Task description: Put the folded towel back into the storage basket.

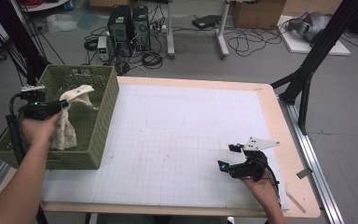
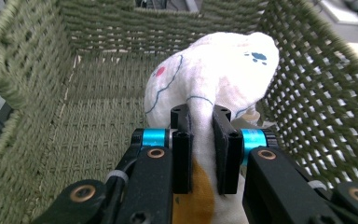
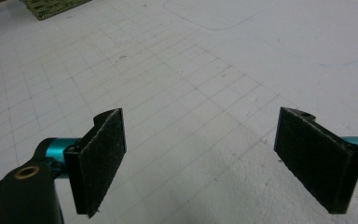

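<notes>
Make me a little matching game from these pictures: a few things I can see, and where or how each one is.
Things:
1. white cloth
2. green woven basket
3. left gripper
4. right gripper

States:
A. jaws wide apart, nothing between them, over the gridded white mat
B. stands at the table's left edge
C. pinched between two black jaws, hanging inside the basket
D. shut on the cloth, over the basket

Pairs: 1-C, 2-B, 3-D, 4-A

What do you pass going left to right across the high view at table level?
Left tongs pinching the white cloth inside the green basket → bare white mat → right tongs, open.
</notes>
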`<action>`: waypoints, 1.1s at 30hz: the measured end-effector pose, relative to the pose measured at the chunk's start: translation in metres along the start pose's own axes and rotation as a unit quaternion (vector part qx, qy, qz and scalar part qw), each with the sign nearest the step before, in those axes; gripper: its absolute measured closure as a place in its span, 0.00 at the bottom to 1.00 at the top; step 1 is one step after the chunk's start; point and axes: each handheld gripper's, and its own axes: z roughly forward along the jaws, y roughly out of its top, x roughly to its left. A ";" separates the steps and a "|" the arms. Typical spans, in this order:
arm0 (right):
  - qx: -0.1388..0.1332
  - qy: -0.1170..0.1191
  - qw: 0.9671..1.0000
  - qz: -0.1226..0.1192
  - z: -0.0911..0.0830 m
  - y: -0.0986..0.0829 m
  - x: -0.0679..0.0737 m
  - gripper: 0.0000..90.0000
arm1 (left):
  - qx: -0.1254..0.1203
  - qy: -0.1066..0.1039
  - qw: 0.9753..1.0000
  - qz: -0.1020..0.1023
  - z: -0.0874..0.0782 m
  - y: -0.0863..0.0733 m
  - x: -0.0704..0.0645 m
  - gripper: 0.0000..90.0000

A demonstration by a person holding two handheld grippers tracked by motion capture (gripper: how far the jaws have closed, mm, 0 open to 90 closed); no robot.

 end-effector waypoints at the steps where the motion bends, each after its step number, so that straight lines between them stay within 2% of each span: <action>1: -0.001 -0.001 1.000 0.000 0.000 0.000 0.000 0.18 | 0.001 0.000 1.000 -0.002 0.002 0.000 0.000 0.89; 3: 0.000 0.000 1.000 0.002 0.000 0.000 0.000 0.18 | 0.000 -0.001 1.000 -0.007 0.004 0.000 0.002 0.89; 13: -0.001 0.001 1.000 0.001 0.000 0.000 0.000 0.18 | 0.014 0.014 1.000 -0.001 0.009 -0.001 0.005 0.88; 15: -0.001 0.001 1.000 -0.001 0.000 0.000 -0.001 0.18 | 0.014 0.010 1.000 -0.007 0.010 -0.002 0.006 0.88; 22: 0.000 0.003 1.000 0.000 0.000 0.000 0.000 0.18 | 0.010 0.009 1.000 -0.008 0.013 -0.002 0.006 0.88; 33: 0.001 0.003 1.000 -0.001 0.000 0.000 0.000 0.18 | 0.018 0.013 1.000 -0.001 0.016 -0.002 0.006 0.88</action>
